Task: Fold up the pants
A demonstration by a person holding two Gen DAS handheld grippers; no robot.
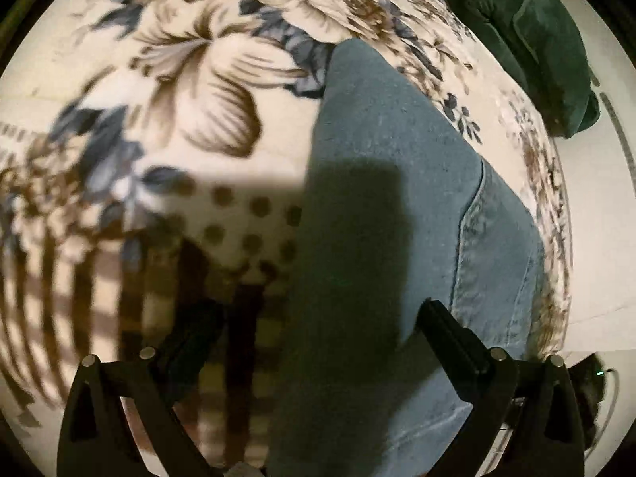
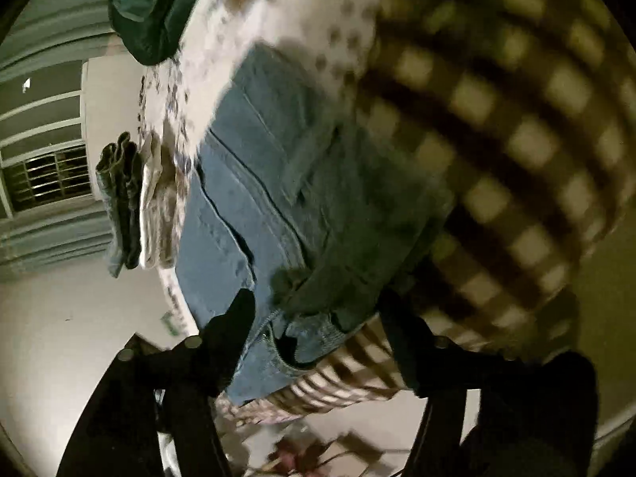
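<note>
A bed is covered by a cream blanket printed with large brown and blue flowers, dots and a checked border. A pair of blue denim pants is laid lengthwise on the blanket, and a dark shadow is cast across the middle of the fabric. In the right wrist view the pants are seen with seams and a pocket showing, and the waistband end is bunched near the blanket's checked edge, which is blurred. A dark green cushion is seen at the far edge of the bed, well apart from the pants; it is also seen in the right wrist view. A small stack of folded clothes is placed beside the far end of the pants. A barred window is visible behind the bed.

The left gripper is held above the pants with its jaws spread wide and nothing between them. The right gripper is held over the bunched waistband with its jaws also spread, the denim lying between them but not pinched.
</note>
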